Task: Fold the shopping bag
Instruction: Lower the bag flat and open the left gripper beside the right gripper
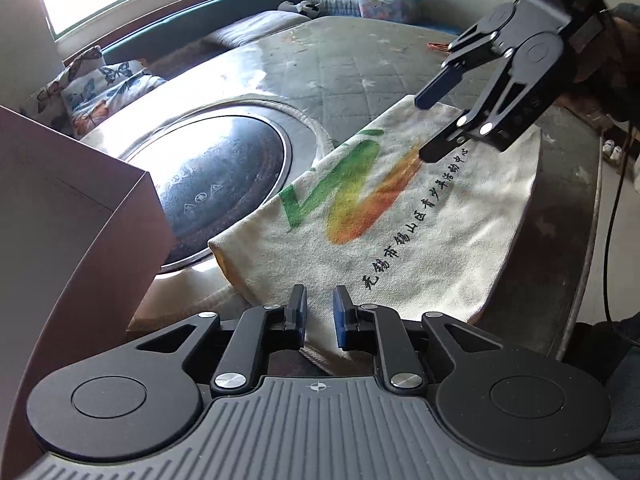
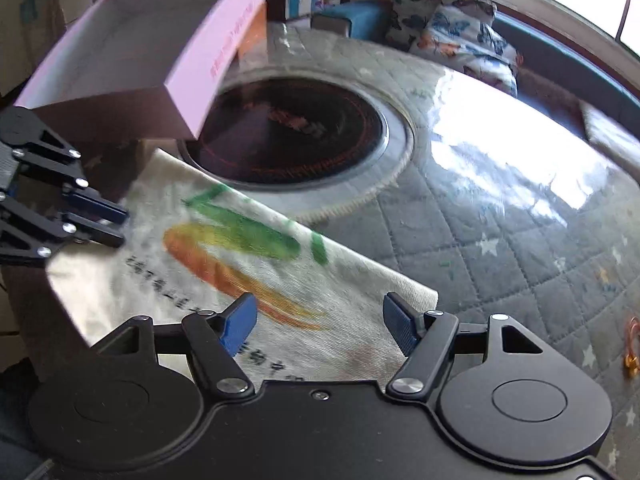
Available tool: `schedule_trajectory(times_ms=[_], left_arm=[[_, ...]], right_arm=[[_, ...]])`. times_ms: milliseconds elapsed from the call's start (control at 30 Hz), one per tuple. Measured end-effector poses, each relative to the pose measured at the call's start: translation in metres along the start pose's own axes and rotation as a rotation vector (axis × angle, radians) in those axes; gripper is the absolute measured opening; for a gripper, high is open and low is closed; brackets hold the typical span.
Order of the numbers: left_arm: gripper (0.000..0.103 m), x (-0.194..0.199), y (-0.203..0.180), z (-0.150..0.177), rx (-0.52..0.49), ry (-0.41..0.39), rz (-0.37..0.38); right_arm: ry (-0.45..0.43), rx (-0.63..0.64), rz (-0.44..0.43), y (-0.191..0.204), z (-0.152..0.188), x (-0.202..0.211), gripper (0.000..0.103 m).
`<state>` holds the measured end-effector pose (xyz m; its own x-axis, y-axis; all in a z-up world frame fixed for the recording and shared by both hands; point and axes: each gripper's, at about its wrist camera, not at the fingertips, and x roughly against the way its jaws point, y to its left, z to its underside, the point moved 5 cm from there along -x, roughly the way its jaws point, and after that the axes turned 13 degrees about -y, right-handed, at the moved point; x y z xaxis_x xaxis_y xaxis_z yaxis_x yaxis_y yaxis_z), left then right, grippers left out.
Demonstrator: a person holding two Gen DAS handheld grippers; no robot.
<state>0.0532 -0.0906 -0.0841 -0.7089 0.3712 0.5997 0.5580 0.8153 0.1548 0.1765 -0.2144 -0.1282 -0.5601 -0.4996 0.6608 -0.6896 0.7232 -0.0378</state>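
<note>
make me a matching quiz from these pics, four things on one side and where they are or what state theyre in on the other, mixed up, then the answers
Things:
1. shopping bag
2. left gripper
3. right gripper
4. pink box

Places or states:
A. fingers spread wide above the printed cloth
B. stands at the table edge beside the round black cooktop
C. lies flat on the quilted table cover, printed side up
D. fingers close together with a narrow gap, at the bag's near edge

Pairs: 1-C, 2-D, 3-A, 4-B
</note>
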Motion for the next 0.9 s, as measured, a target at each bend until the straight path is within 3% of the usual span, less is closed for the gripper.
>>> schedule_trajectory(times_ms=[100, 433, 633, 900], left_arm=[[0.016, 0.0, -0.002, 0.0, -0.014, 0.0, -0.001], [0.016, 0.001, 0.0, 0.002, 0.014, -0.011, 0.004], [0.016, -0.001, 0.006, -0.011, 0.047, -0.019, 0.006], [0.013, -0.024, 0.037, -0.026, 0.122, -0.05, -0.092]], right_arm=[[-0.005, -0.054, -0.004, -0.009, -0.003, 0.002, 0.065], [-0.008, -0.028, 0.062, -0.016, -0.007, -0.002, 0.065], [-0.011, 0.004, 0.006, 0.005, -0.013, -0.004, 0.064], [0.009, -0.005, -0.004, 0.007, -0.012, -0.01, 0.065]])
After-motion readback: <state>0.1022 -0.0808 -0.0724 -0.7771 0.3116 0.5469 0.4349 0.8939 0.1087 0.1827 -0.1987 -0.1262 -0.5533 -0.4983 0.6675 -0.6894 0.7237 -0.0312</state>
